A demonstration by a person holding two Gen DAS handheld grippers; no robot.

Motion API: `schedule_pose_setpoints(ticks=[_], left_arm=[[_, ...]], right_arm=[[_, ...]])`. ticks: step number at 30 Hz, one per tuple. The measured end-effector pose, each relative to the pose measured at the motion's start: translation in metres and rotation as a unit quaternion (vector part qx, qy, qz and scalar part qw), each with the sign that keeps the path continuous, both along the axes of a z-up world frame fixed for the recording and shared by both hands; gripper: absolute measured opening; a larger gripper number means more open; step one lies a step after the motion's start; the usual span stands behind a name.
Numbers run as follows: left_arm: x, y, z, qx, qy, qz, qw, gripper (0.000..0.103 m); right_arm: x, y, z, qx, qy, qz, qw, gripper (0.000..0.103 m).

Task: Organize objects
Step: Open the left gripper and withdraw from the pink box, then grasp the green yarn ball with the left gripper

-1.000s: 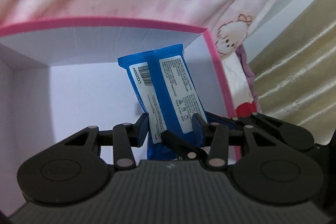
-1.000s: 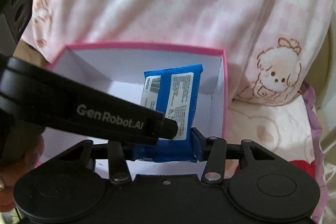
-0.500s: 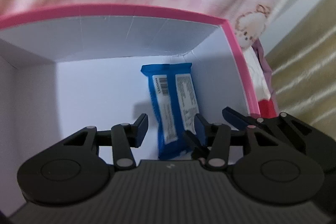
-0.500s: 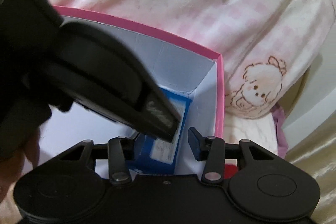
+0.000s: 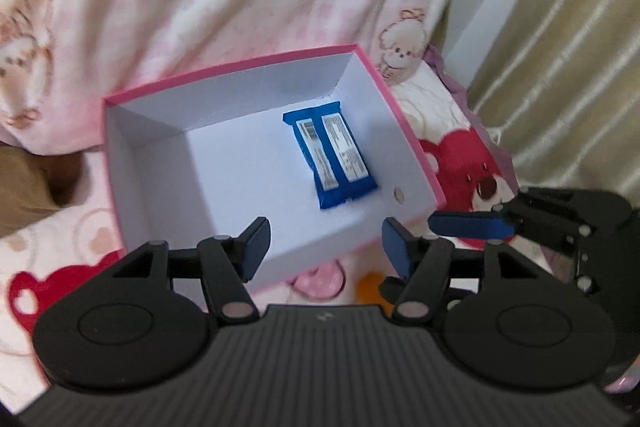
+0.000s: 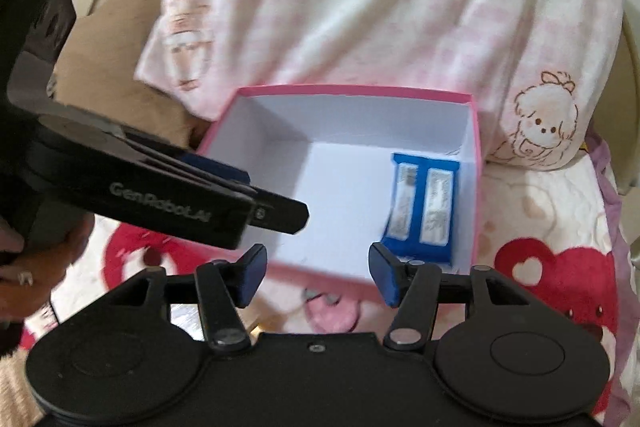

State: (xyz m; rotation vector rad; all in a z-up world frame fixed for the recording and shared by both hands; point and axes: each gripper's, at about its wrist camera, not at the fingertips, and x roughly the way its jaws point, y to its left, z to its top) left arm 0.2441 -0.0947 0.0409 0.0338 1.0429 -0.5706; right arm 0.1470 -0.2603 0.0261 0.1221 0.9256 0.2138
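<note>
A blue snack packet (image 5: 330, 155) with white labels lies flat on the floor of a pink-rimmed white box (image 5: 224, 71), toward its right side. It also shows in the right wrist view (image 6: 424, 207) inside the box (image 6: 352, 91). My left gripper (image 5: 324, 247) is open and empty, above the box's near edge. My right gripper (image 6: 316, 273) is open and empty, just short of the box's near rim. The left gripper's body crosses the left of the right wrist view (image 6: 160, 203).
The box rests on a bed cover with red bear prints (image 5: 472, 171). A pink checked quilt with puppy prints (image 6: 400, 7) is bunched behind the box. A beige curtain (image 5: 560, 47) hangs at the right. A brown cushion (image 5: 28, 183) lies at the left.
Both grippers let go of the blue packet and pulled back and up from the box. The packet now lies flat on the box floor.
</note>
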Motion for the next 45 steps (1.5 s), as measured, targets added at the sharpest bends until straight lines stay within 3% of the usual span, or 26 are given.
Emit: schedule_pose_setpoints(ticks=[9,15,18,26,32,36,40,45], left_arm=[[-0.067,0.020,0.052,0.028,-0.011,-0.036,0.9989,0.065],[-0.105,0.058,0.058,0.043,-0.020,-0.059,0.9971,0.071],[-0.116,0.075,0.045,0.057,0.006,-0.047,0.9973,0.072],[-0.122,0.116,-0.002,0.033,0.054,-0.038,0.9973,0.072],[-0.121,0.141,-0.052,0.047,0.079,-0.035,0.9952,0.072],[-0.118,0.160,-0.085,0.048,0.117,-0.010,0.9919,0.072],[-0.121,0.169,-0.100,0.050,0.129,0.004,0.9903,0.072],[-0.119,0.177,-0.122,0.050,0.145,0.017,0.9879,0.072]], right_arm=[[-0.064,0.029,0.044,0.043,-0.005,0.076,0.996,0.068],[-0.097,0.051,0.042,0.081,0.021,0.100,0.991,0.078],[-0.106,0.065,0.029,0.100,0.037,0.107,0.989,0.078],[-0.119,0.100,-0.017,0.129,0.076,0.125,0.981,0.079],[-0.106,0.119,-0.059,0.164,0.101,0.113,0.975,0.079],[-0.092,0.128,-0.092,0.195,0.140,0.092,0.966,0.079],[-0.085,0.140,-0.126,0.207,0.183,0.089,0.957,0.079],[-0.082,0.153,-0.153,0.213,0.203,0.080,0.952,0.079]])
